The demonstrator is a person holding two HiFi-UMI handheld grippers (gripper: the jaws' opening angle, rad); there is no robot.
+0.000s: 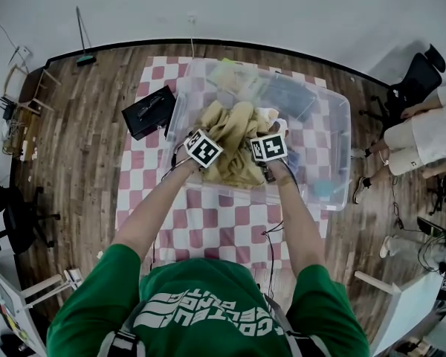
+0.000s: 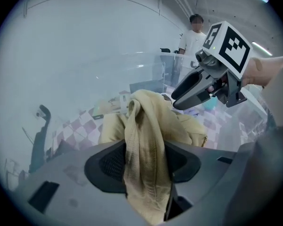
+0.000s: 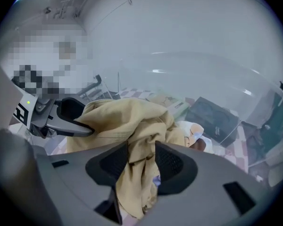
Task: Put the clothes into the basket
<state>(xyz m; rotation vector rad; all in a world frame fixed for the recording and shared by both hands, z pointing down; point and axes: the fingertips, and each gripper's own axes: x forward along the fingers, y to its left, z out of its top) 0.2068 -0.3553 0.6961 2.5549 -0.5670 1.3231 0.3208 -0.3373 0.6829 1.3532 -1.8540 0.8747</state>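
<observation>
A tan garment (image 1: 234, 136) lies bunched in the clear plastic bin (image 1: 340, 125) on the table. My left gripper (image 1: 205, 156) and right gripper (image 1: 270, 156) reach over the bin's near side, one at each near corner of the garment. In the left gripper view the tan garment (image 2: 146, 140) fills the gap of the left gripper (image 2: 144, 161), touching both pads, and the right gripper (image 2: 203, 86) shows ahead. In the right gripper view the tan garment (image 3: 132, 121) sits bunched between the pads of the right gripper (image 3: 141, 161), with the left gripper (image 3: 61, 119) at the left.
The bin also holds a dark blue garment (image 1: 286, 95) and pale items at the back. A black case (image 1: 149, 111) lies left of it on the red-checked tablecloth (image 1: 223, 229). People sit at the right (image 1: 424, 136); an office chair (image 1: 18, 214) stands at the left.
</observation>
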